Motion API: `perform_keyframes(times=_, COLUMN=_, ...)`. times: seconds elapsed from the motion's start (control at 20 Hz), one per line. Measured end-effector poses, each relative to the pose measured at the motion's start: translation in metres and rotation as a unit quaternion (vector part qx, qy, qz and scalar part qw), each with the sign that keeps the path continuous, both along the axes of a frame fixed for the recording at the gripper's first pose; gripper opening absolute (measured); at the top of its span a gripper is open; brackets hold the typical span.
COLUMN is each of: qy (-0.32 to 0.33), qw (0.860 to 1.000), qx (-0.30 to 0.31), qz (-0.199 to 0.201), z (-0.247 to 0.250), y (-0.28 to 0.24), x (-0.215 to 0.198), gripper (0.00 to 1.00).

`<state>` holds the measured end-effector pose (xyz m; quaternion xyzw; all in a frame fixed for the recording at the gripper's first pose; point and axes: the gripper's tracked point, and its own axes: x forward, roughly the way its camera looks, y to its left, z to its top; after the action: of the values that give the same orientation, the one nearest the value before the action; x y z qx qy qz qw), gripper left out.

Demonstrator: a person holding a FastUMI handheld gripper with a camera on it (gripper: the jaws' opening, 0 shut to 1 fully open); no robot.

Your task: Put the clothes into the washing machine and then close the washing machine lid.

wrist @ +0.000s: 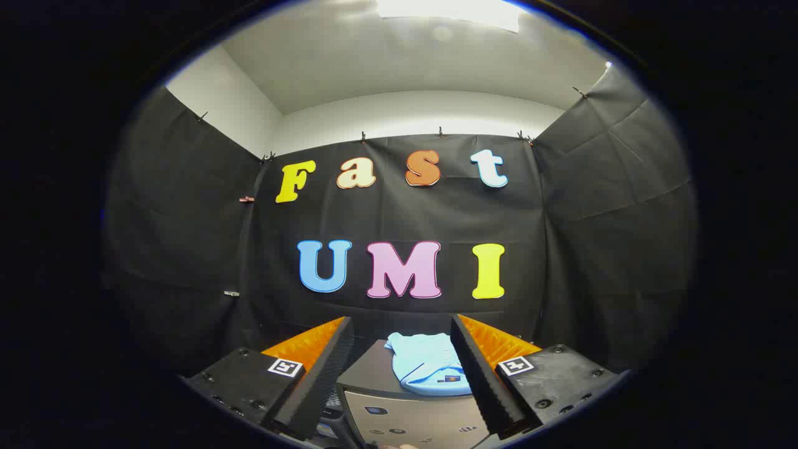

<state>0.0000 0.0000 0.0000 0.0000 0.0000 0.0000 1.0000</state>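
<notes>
Holding my gripper back with jaws spread wide, I line up on the blue shirt atop the washing machine.

Black cloth wall behind — white ceiling above, bright light panel overhead

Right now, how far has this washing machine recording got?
Nothing looks done yet. The light blue garment lies on top of the washing machine, whose lid looks shut. The gripper is open, its fingers either side of the garment in view, not pressing on it. Left: grasp, load, close the lid.
</notes>
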Motion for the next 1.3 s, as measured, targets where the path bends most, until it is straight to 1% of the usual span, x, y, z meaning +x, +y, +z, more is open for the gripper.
perform_keyframes(times=0.3, qy=-0.001, qw=1.000, qx=0.001, qz=-0.005, z=-0.0004, y=-0.0029, x=0.0004, gripper=0.98)
perform_keyframes(times=0.65, qy=-0.004, qw=1.000, qx=0.002, qz=0.003, z=0.0004, y=0.0022, x=0.0002, gripper=0.98)
perform_keyframes(times=1.3, qy=-0.011, qw=1.000, qx=-0.003, qz=-0.015, z=0.0039, y=-0.0057, x=0.0082, gripper=0.98)
